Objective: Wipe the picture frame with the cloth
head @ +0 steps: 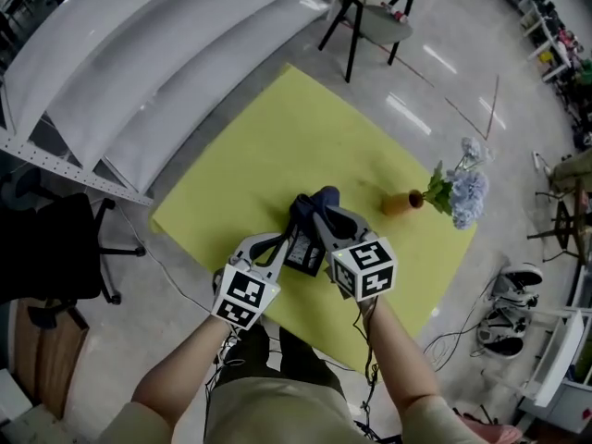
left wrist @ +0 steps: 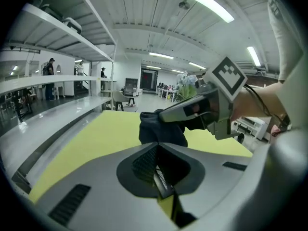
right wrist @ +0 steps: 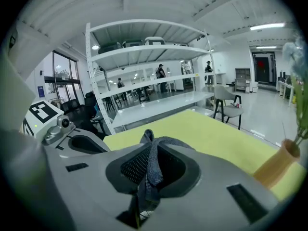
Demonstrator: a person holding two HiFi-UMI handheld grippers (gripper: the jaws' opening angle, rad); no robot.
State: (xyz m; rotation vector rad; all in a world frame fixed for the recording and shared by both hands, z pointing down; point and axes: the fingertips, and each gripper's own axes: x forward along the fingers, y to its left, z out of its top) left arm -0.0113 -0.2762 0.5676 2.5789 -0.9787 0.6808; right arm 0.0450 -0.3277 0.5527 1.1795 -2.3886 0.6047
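Over the yellow mat point(head: 268, 146), my left gripper point(head: 292, 240) is shut on the edge of a small dark picture frame point(head: 304, 253). In the left gripper view the frame point(left wrist: 162, 182) shows as a thin black edge pinched between the jaws. My right gripper point(head: 320, 216) is shut on a dark blue cloth point(head: 316, 202), which hangs bunched against the far side of the frame. The cloth point(right wrist: 152, 166) runs as a twisted strip through the right jaws. From the left gripper view the cloth point(left wrist: 158, 130) hangs under the right gripper point(left wrist: 202, 108).
A tan vase point(head: 402, 203) with pale blue flowers point(head: 465, 195) lies on the mat's right part. A chair point(head: 375, 17) stands beyond the mat, white shelving point(head: 139, 72) to the left, an office chair point(head: 65, 248) at the near left, shoes point(head: 509, 308) and cables at the right.
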